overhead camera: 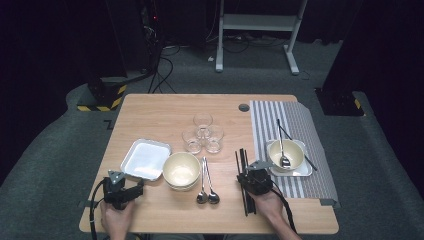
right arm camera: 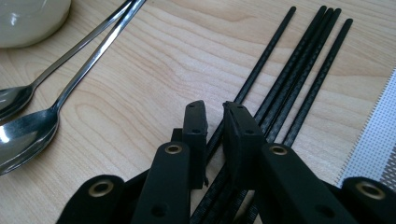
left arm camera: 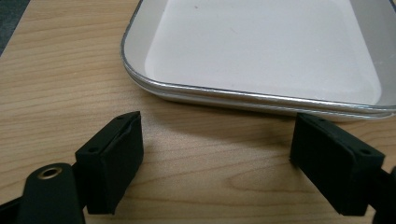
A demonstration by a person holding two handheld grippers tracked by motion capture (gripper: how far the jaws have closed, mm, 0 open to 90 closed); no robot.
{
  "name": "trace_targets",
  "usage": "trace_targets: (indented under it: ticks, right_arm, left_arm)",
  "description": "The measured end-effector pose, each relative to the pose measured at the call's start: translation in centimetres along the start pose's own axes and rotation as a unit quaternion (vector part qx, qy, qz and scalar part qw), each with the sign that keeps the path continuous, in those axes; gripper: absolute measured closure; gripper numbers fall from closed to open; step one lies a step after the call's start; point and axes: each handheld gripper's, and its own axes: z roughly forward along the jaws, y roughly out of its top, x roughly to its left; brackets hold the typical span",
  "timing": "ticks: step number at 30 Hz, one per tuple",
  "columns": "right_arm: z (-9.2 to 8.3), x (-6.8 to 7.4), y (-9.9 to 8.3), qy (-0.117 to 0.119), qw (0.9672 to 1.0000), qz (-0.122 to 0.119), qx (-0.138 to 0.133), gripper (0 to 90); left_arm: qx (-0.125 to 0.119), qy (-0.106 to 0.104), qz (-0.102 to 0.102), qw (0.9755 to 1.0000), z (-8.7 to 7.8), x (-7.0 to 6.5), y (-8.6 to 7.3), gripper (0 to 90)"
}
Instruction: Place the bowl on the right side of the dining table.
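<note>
High view. Table-setting in progress, judged roughly a third done. One place is standing complete on the striped placemat (overhead camera: 295, 125) at the right: square white plate (overhead camera: 306, 171), cream bowl (overhead camera: 286, 155) on it, spoon (overhead camera: 283, 150) resting in the bowl, one pair of black chopsticks (overhead camera: 295, 145) lying across behind. Still waiting on the bare tabletop (overhead camera: 165, 107): a second square white plate (overhead camera: 145, 159), stacked cream bowls (overhead camera: 181, 170), two spoons (overhead camera: 206, 184) side by side, three clear glasses (overhead camera: 203, 133) clustered mid-table, and the remaining loose black chopsticks (overhead camera: 242, 165). The right tongs (overhead camera: 250, 176) are sitting directly over those chopsticks; the left tongs (overhead camera: 137, 189) are lying just beside the plate's near edge.

Left gripper view. Left tongs (left arm camera: 215, 158) standing wide apart, holding nothing, bare wood between them. The plate (left arm camera: 261, 51) is lying just beyond the tips: glossy white, shallow, rounded corner, thin raised rim, empty.

Right gripper view. Right tongs (right arm camera: 215, 122) nearly together, a narrow gap showing between the pads, no stick visibly pinched. The chopsticks (right arm camera: 299, 65) are running lengthwise beneath and beyond the jaws: slim, matte black, finely textured rods, bunched close and slightly fanned, at least four countable. The two spoons (right arm camera: 70, 51) are lying to the left, polished steel; the placemat's (right arm camera: 373, 135) woven edge is showing at the right.
</note>
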Motion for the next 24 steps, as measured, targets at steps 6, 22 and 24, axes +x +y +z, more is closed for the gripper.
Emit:
trace_targets:
  ticks: [6, 22, 24]
  right_arm:
    - [0.2, 0.6, -0.2, 0.001, 1.0000, -0.003, 0.001, 81.6]
    - [0.9, 3.2, 0.2, 0.012, 0.9996, -0.026, 0.001, 83.5]
    - [1.1, 3.5, 0.3, 0.013, 0.9995, -0.029, 0.000, 83.6]
  left_arm:
    - [0.000, 0.000, 0.000, 1.0000, 0.0, 0.0, 0.0, 17.4]
    - [0.000, 0.000, 0.001, 1.0000, 0.0, 0.0, 0.0, 17.3]
    - [0.001, 0.001, 0.003, 1.0000, 0.0, 0.0, 0.0, 17.3]
